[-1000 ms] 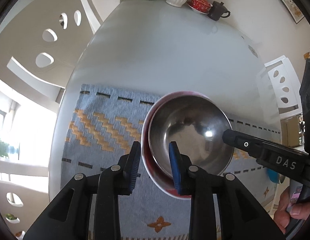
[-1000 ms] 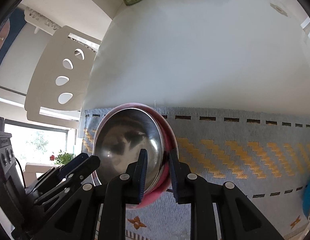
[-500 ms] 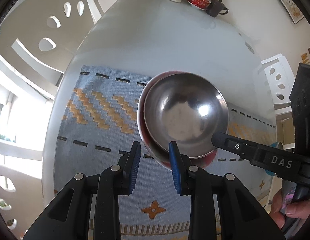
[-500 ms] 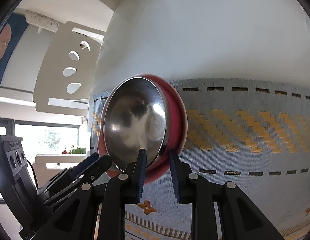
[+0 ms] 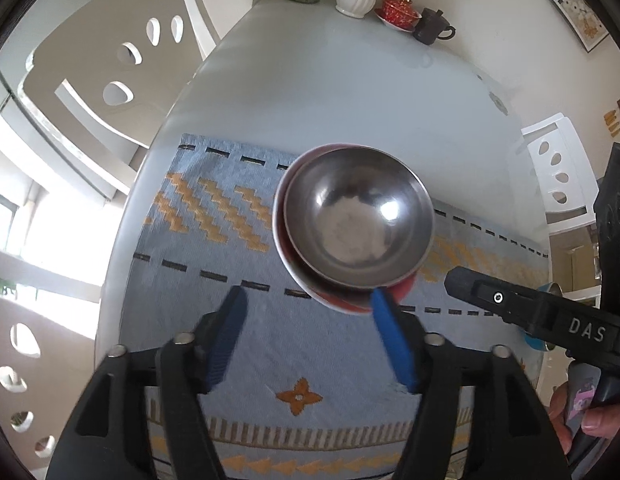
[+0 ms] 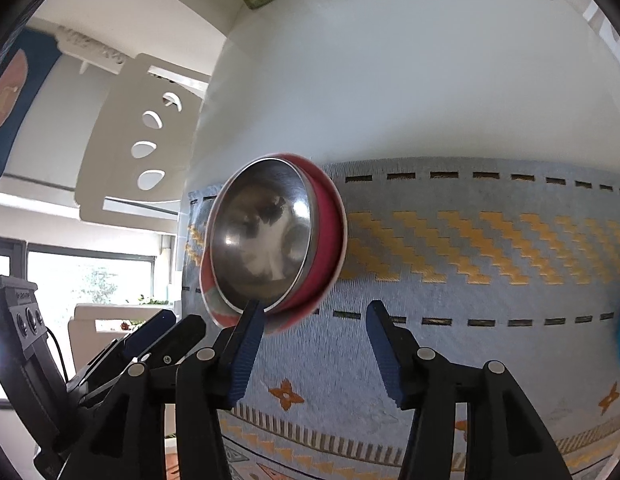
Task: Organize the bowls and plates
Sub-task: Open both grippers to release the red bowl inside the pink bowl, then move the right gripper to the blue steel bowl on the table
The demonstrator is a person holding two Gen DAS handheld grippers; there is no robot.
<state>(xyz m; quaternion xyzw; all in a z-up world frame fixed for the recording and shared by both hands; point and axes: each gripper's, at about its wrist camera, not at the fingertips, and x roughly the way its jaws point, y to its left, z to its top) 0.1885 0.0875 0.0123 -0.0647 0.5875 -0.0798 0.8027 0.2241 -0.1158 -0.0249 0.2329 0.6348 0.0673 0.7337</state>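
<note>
Steel bowl [image 5: 356,226] sits nested inside a red bowl [image 5: 342,300], both resting on the blue patterned placemat [image 5: 230,320] toward its far half. The left gripper [image 5: 308,338] hangs just short of the bowls, fingers spread wide and empty. The right gripper [image 6: 316,354] is likewise wide apart and empty, its left pad [image 6: 246,348] overlapping the red rim.

Black tongs [image 5: 306,336], ribbed blue pads [image 5: 392,342], silver screws, white "DAS" lettering
</note>
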